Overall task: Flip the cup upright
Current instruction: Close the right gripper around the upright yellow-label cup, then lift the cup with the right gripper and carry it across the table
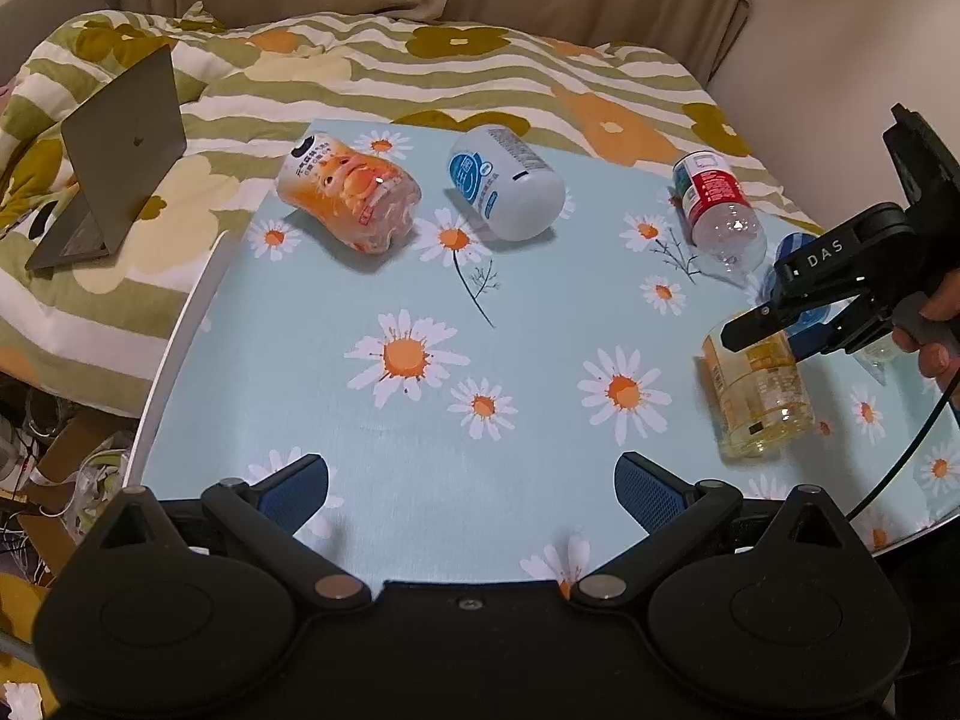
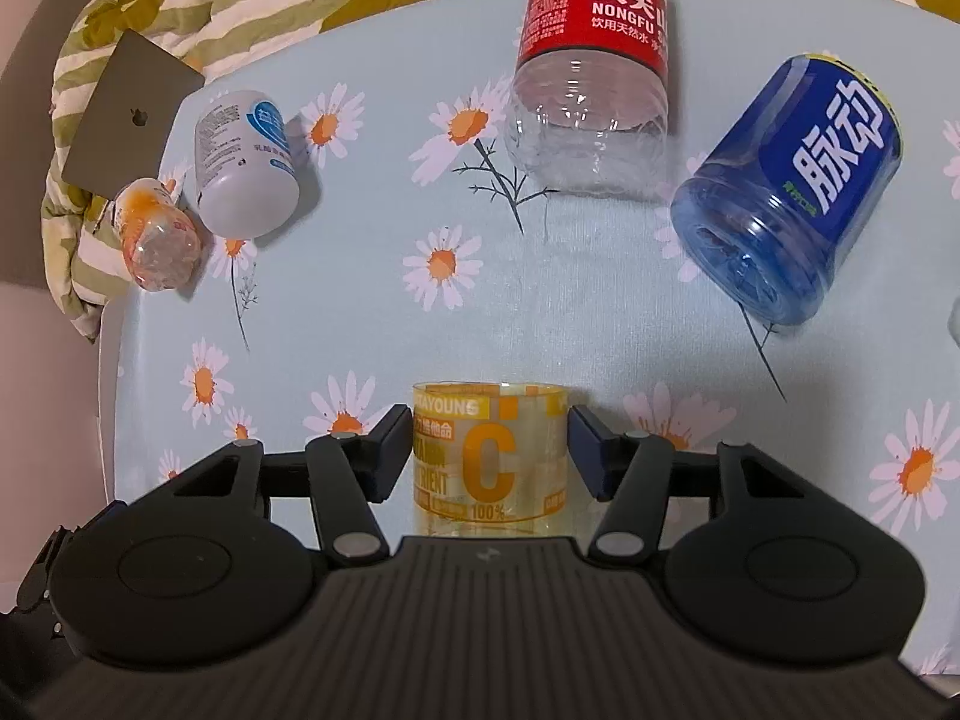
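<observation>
A yellow clear cup [image 2: 489,459] with a "C" label stands between the fingers of my right gripper [image 2: 489,450]. The jaws are open, with small gaps on both sides of the cup. In the left wrist view the same cup [image 1: 759,396] sits at the table's right, under the right gripper [image 1: 774,330]. Other cut-bottle cups stand bottom-up: blue [image 2: 792,192], red-labelled clear [image 2: 591,72], white [image 2: 246,168] and orange [image 2: 159,234]. My left gripper [image 1: 471,489] is open and empty over the table's near edge.
The table [image 1: 420,450] has a light blue daisy cloth. A grey laptop [image 1: 114,156] stands open on the flowered quilt [image 1: 420,66] at the left. Clutter and cables [image 1: 54,456] lie on the floor at the left.
</observation>
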`<action>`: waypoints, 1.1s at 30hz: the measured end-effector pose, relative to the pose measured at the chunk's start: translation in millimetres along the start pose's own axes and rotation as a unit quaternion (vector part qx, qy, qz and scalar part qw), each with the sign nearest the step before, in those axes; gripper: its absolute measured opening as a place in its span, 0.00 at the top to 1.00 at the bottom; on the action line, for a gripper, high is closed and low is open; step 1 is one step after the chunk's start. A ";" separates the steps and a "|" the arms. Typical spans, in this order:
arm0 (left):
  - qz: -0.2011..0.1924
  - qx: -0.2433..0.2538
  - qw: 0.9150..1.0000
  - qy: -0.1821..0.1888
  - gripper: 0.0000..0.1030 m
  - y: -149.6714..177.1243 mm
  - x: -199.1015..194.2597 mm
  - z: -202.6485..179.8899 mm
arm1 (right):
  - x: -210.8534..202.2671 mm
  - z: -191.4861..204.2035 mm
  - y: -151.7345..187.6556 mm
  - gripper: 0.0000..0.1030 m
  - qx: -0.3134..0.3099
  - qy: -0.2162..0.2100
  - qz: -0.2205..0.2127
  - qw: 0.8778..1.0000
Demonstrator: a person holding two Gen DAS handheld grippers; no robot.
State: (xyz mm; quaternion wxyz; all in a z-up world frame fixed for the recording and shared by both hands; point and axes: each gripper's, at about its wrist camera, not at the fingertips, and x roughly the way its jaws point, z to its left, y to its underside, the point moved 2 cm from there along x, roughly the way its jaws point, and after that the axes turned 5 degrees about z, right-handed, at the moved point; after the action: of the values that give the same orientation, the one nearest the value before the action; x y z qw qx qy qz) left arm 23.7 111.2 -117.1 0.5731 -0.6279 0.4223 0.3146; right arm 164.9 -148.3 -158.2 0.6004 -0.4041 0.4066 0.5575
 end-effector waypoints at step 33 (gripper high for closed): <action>-0.023 0.043 0.998 -0.043 0.00 -5.2 -6.8 1.6 | 5.8 26.2 108.2 0.29 -0.089 0.081 -0.433 0.893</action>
State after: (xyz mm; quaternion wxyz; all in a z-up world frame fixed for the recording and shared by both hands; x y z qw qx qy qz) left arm 25.4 113.9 -109.1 0.6245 -0.5982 0.3953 0.3097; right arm 58.1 -116.2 -158.1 0.7093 -0.6354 0.1872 0.2411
